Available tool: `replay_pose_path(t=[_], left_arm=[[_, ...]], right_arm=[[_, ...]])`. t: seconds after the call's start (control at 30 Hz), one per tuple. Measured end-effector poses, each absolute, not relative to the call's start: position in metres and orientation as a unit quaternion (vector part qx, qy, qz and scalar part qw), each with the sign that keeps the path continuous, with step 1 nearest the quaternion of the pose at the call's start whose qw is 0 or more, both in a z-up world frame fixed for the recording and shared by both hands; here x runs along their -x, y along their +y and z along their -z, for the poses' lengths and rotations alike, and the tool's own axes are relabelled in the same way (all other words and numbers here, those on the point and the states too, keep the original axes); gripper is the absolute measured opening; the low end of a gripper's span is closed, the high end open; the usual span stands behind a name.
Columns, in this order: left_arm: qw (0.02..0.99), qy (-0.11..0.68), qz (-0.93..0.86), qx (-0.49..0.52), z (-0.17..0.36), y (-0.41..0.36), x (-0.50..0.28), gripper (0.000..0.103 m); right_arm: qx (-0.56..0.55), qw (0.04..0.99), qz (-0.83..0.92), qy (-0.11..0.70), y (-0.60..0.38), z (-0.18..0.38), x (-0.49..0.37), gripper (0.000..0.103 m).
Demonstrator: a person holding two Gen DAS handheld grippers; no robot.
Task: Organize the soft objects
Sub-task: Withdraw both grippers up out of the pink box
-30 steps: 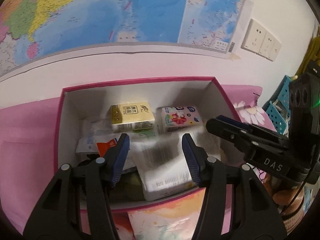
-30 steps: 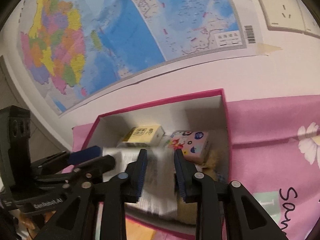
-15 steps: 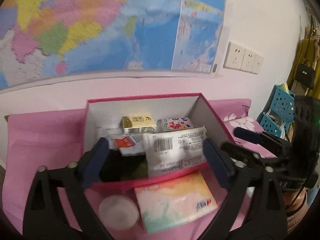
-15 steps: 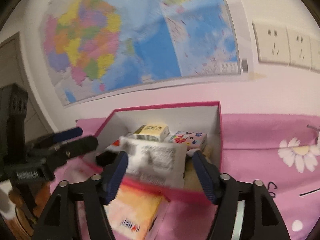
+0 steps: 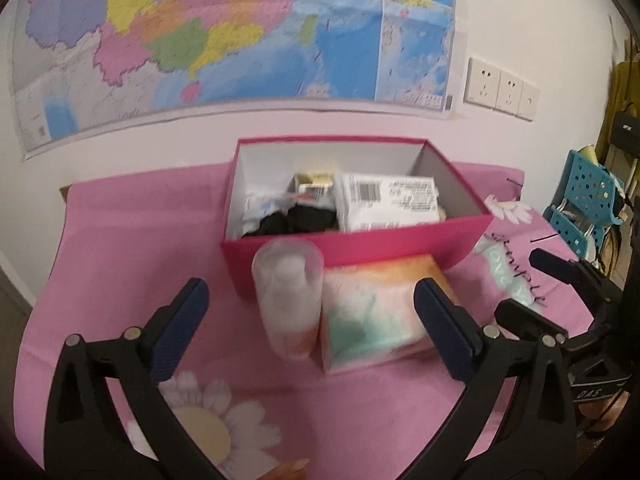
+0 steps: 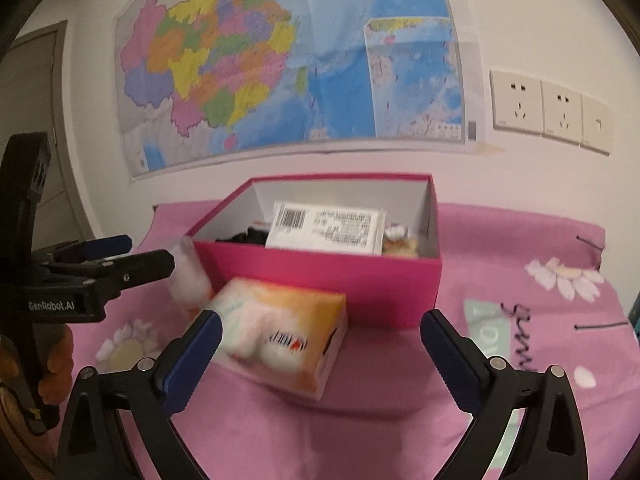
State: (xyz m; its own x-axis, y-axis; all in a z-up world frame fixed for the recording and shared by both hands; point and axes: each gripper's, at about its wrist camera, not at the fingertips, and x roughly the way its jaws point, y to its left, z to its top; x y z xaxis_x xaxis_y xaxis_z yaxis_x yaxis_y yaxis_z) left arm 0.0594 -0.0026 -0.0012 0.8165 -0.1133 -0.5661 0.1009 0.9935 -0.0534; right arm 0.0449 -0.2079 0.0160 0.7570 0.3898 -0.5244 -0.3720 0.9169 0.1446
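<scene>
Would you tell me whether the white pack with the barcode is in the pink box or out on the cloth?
In the box. The white pack lies inside the pink box, its barcode up, behind the front wall.

left claw (image 5: 308, 330): wide open, empty | right claw (image 6: 320, 354): opening, empty
</scene>
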Motion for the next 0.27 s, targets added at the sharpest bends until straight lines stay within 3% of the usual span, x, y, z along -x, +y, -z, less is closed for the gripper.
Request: replay_pose_path(t=[0.27], left_arm=[[0.951, 0.306, 0.035, 0.003, 0.017, -0.005, -0.040, 0.102]], right_arm=[[-0.009, 0.934, -0.209, 0.290, -0.197, -0.010, -0.031, 0.101]])
